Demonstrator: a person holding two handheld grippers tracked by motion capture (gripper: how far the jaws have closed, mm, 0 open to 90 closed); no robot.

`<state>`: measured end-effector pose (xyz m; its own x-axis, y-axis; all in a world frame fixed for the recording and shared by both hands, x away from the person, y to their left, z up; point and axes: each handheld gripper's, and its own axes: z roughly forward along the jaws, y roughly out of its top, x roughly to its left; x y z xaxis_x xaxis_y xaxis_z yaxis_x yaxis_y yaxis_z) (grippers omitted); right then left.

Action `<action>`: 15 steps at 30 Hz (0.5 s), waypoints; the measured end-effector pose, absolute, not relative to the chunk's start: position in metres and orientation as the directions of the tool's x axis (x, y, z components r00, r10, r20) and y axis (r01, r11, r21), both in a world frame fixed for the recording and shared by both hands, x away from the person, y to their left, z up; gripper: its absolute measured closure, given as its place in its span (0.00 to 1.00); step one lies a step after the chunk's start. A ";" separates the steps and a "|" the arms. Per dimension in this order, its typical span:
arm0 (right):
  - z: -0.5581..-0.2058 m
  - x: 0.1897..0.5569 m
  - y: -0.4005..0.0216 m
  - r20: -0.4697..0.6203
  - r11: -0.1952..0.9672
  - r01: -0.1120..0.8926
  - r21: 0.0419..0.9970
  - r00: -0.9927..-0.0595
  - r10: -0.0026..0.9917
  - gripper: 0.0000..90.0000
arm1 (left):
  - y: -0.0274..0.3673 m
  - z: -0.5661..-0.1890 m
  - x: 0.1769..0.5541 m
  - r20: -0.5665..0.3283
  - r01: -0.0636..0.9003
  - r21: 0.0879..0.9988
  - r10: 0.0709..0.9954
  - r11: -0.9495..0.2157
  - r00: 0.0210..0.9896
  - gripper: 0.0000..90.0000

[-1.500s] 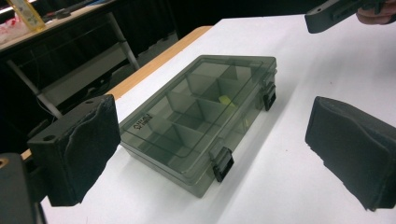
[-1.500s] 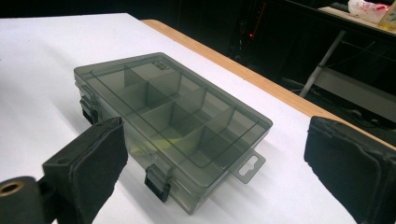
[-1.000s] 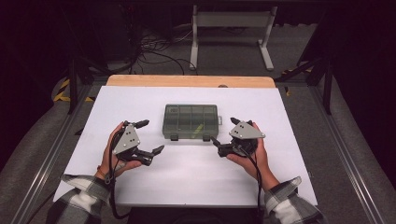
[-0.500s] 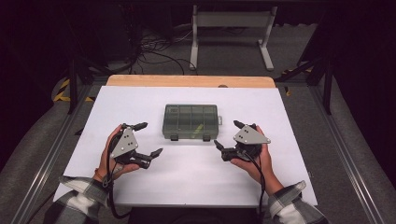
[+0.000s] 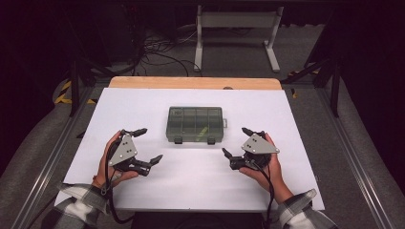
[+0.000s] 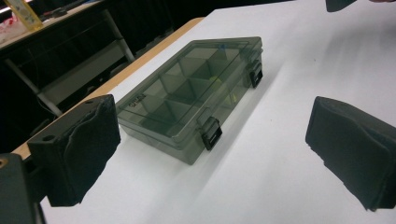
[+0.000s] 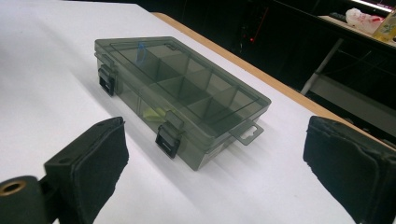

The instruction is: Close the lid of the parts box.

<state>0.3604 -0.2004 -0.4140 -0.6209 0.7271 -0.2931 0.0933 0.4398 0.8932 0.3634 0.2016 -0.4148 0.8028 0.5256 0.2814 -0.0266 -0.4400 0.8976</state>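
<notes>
A smoky see-through compartment box (image 5: 195, 123) lies shut on the white table (image 5: 143, 105), two black latches on its near side. Something small and yellow-green shows in one near compartment (image 7: 154, 113). My left gripper (image 5: 144, 144) is open, below and left of the box, nothing between its pads. My right gripper (image 5: 236, 141) is open too, below and right of the box. In the left gripper view the box (image 6: 190, 96) lies ahead between the wide-apart pads (image 6: 74, 148). The right gripper view has the box (image 7: 180, 98) ahead between its pads (image 7: 348, 163).
A wooden strip (image 5: 193, 83) runs along the table's far edge. Beyond it stand a white metal frame (image 5: 236, 28) and loose cables (image 5: 157, 52) on the floor. Metal rails (image 5: 55, 152) border both sides of the table.
Both grippers have drawn back toward the near edge and slightly outward from the box. Both stay open; the box has not moved.
</notes>
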 end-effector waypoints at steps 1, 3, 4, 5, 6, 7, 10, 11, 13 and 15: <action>-0.415 0.360 -0.201 -0.295 0.443 0.095 0.892 -0.620 0.727 0.08 | 0.202 -0.415 0.363 0.287 -0.030 0.896 0.526 -0.444 0.800 0.04; -0.416 0.358 -0.203 -0.298 0.447 0.097 0.889 -0.619 0.727 0.08 | 0.203 -0.417 0.362 0.280 -0.020 0.896 0.529 -0.443 0.801 0.04; -0.417 0.358 -0.204 -0.300 0.451 0.098 0.887 -0.620 0.725 0.08 | 0.204 -0.417 0.362 0.288 -0.026 0.895 0.530 -0.446 0.797 0.04; -0.418 0.357 -0.205 -0.301 0.453 0.101 0.886 -0.619 0.726 0.08 | 0.204 -0.417 0.361 0.284 -0.022 0.895 0.531 -0.445 0.799 0.04; -0.419 0.357 -0.206 -0.297 0.451 0.104 0.886 -0.618 0.728 0.08 | 0.205 -0.417 0.361 0.285 -0.023 0.894 0.530 -0.447 0.799 0.04; -0.419 0.356 -0.206 -0.295 0.449 0.106 0.887 -0.619 0.728 0.08 | 0.205 -0.418 0.360 0.285 -0.023 0.894 0.530 -0.447 0.798 0.04; -0.422 0.353 -0.209 -0.309 0.455 0.098 0.885 -0.609 0.731 0.09 | 0.208 -0.419 0.358 0.277 -0.015 0.896 0.534 -0.444 0.799 0.04; -0.422 0.351 -0.210 -0.309 0.454 0.096 0.886 -0.609 0.731 0.09 | 0.208 -0.420 0.357 0.277 -0.015 0.897 0.535 -0.443 0.798 0.04; -0.424 0.349 -0.211 -0.312 0.457 0.097 0.884 -0.607 0.731 0.09 | 0.210 -0.421 0.356 0.276 -0.011 0.895 0.535 -0.445 0.799 0.04; -0.425 0.347 -0.213 -0.315 0.460 0.094 0.883 -0.607 0.730 0.09 | 0.211 -0.422 0.354 0.276 -0.009 0.895 0.537 -0.446 0.797 0.04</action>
